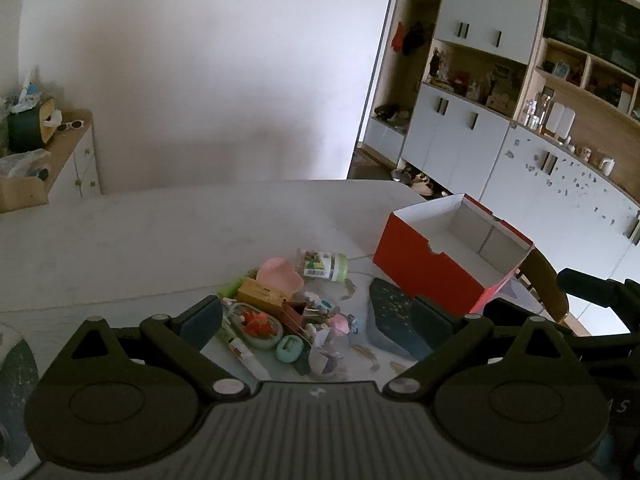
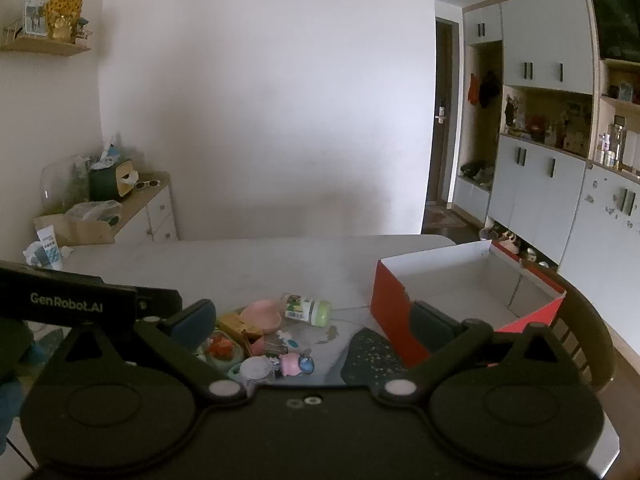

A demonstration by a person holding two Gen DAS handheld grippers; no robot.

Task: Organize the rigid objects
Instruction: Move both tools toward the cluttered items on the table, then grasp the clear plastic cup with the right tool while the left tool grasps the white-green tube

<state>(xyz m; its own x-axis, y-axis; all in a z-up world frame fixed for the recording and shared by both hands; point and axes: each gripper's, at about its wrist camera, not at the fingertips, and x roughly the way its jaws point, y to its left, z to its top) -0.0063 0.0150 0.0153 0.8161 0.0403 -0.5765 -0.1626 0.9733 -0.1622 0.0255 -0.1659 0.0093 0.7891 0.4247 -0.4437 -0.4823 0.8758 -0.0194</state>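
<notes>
A pile of small objects lies on the white table (image 1: 160, 240): a pink heart-shaped dish (image 1: 278, 274), a bottle with a green cap (image 1: 322, 266) on its side, a wooden block (image 1: 262, 294), an orange toy in a clear case (image 1: 258, 326), a teal piece (image 1: 289, 349). An open red box (image 1: 444, 248) stands to the right, empty. My left gripper (image 1: 316, 320) is open above the pile, holding nothing. My right gripper (image 2: 314, 326) is open above the same pile (image 2: 260, 336), next to the red box (image 2: 460, 292).
A dark speckled mat (image 1: 390, 320) lies between pile and box. A chair back (image 2: 580, 340) stands at the table's right. A sideboard with clutter (image 2: 120, 204) is at the left wall. White cabinets (image 1: 500, 120) line the right wall.
</notes>
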